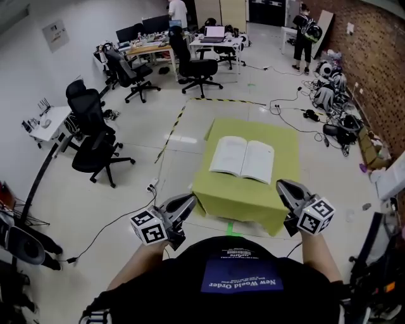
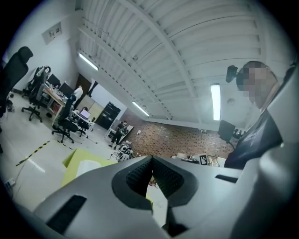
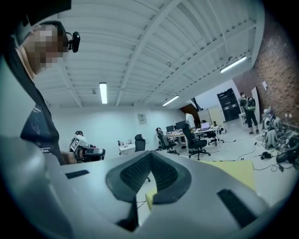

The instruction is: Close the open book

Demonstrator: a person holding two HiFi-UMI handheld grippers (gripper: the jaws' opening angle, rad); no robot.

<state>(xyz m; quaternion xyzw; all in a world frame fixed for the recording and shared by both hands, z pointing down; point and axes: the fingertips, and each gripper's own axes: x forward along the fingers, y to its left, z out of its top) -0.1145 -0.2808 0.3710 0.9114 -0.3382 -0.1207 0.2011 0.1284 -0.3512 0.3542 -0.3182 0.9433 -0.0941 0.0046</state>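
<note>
- The open book [image 1: 242, 159] lies flat with its pages up, about the middle of the low table [image 1: 288, 142] ahead of me. There is one book, and it is the only thing on that top.
- The table is covered by one yellow-green cloth. Bare cloth shows all round the book and hangs over the near edge.
- My left gripper [image 1: 190, 204] is at the table's near left corner, just beside the hanging cloth and well apart from the book. Its jaws are pressed together with nothing between them.
- My right gripper [image 1: 283, 188] is at the near right corner, close to the cloth edge and also apart from the book. Its jaws are closed tight and carry nothing.
- That makes two grippers, one on each side of the table's near edge, each with one marker cube.
- One strip of yellow-and-black tape [image 1: 218, 99] runs along the floor beyond the table's far side.
- I count at least four black office chairs [image 1: 95, 152]: two on the left, and the others far off by the desks.
- The far desks [image 1: 152, 49] hold dark monitors, and one of them holds an open laptop [image 1: 214, 31] with a lit screen.
- Two people stand at the far end. One [image 1: 178, 11] is by the desks, and the other [image 1: 305, 31] is to the far right near the brick wall [image 1: 380, 57].
- A heap of bags and cables [image 1: 329, 88] lies on the floor along the foot of that wall, on the right.
</note>
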